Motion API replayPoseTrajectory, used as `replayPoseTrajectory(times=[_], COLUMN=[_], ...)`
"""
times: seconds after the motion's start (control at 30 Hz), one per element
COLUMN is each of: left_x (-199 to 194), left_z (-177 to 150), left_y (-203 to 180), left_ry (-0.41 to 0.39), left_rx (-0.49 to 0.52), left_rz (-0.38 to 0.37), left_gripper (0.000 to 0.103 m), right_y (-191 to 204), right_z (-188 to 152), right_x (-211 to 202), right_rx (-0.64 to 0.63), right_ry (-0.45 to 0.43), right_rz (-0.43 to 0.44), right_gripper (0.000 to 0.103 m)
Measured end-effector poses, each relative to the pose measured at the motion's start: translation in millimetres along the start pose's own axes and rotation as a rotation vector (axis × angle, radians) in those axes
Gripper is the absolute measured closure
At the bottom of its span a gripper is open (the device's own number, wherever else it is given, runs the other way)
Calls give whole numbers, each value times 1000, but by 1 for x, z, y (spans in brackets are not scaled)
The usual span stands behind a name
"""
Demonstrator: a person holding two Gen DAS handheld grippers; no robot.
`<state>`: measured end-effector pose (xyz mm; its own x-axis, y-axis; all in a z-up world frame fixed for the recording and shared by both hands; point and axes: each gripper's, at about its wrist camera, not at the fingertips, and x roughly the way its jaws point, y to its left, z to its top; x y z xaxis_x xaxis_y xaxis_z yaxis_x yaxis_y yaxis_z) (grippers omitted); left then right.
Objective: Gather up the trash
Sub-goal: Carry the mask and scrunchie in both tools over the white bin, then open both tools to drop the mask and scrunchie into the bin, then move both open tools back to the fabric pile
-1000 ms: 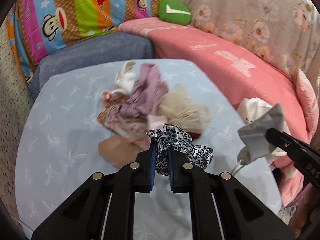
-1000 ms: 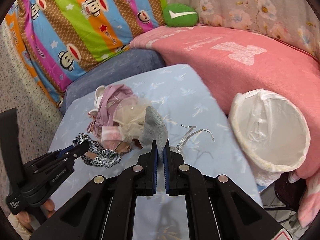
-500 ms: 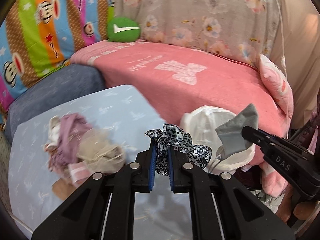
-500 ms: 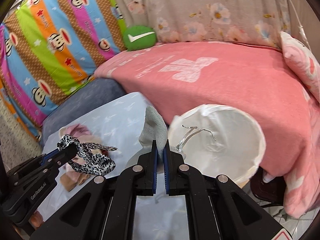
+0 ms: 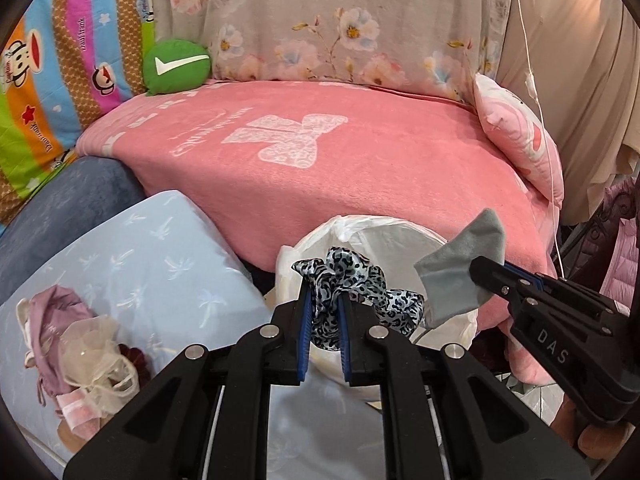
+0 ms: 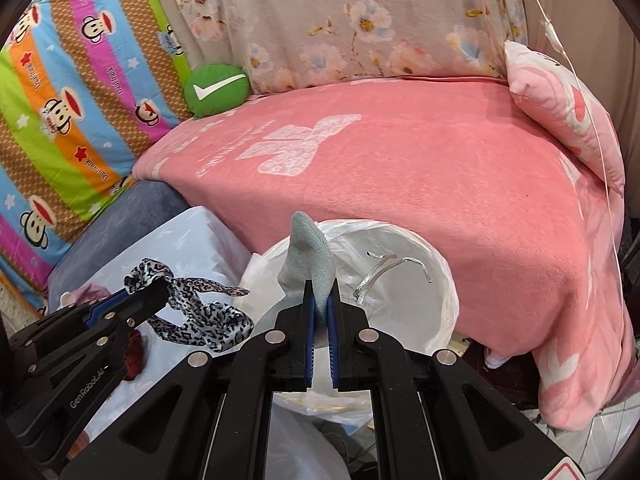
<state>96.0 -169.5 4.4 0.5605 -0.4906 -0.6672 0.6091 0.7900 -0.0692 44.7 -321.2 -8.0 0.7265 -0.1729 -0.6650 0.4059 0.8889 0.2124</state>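
My left tool (image 5: 323, 308) is clamped on a glossy, crumpled leopard-print fabric strip (image 5: 352, 284), and my right tool (image 6: 320, 304) is clamped on a soft grey knit sock (image 6: 310, 260) with a thin silver ribbon (image 6: 384, 270) curling beside it. Both items hang over the round mouth of the white plastic-lined bin (image 6: 436, 276), which stands against the fuzzy pink blanket (image 6: 400, 184). A heap of purple and cream cloth scraps (image 5: 76, 332) lies on the pale blue worktop (image 5: 160, 264).
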Motion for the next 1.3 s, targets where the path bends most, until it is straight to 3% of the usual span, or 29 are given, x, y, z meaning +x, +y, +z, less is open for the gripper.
replayPoseTrajectory(times=[0.1,0.17,0.2,0.23,0.27,0.53,0.97,1.3], left_x=[10,14,14,12,11,8,-21,-45], left_z=[3,5,6,6,6,3,-14,-39], left_y=[-3,-4,-4,-4,-5,5,36,67], left_ry=[20,26,21,4,-6,0,-3,-8], left_rx=[3,-1,-2,-3,-2,-29,-118,-186], left_rz=[-7,-10,-2,11,19,46,87,138], left_gripper=[83,65,48,38,37,36,36,27], right_y=[-5,-7,-7,-8,-8,-2,48,85], right_z=[2,3,4,5,6,3,-15,-30], right_x=[7,9,10,11,11,5,-21,-34], right_rx=[5,6,7,11,14,1,-71,-128], right_ry=[6,2,-1,-5,-9,-4,11,34], right_rz=[-12,-23,-26,-29,-29,-19,53,101], right_gripper=[92,89,86,79,73,68,55,55])
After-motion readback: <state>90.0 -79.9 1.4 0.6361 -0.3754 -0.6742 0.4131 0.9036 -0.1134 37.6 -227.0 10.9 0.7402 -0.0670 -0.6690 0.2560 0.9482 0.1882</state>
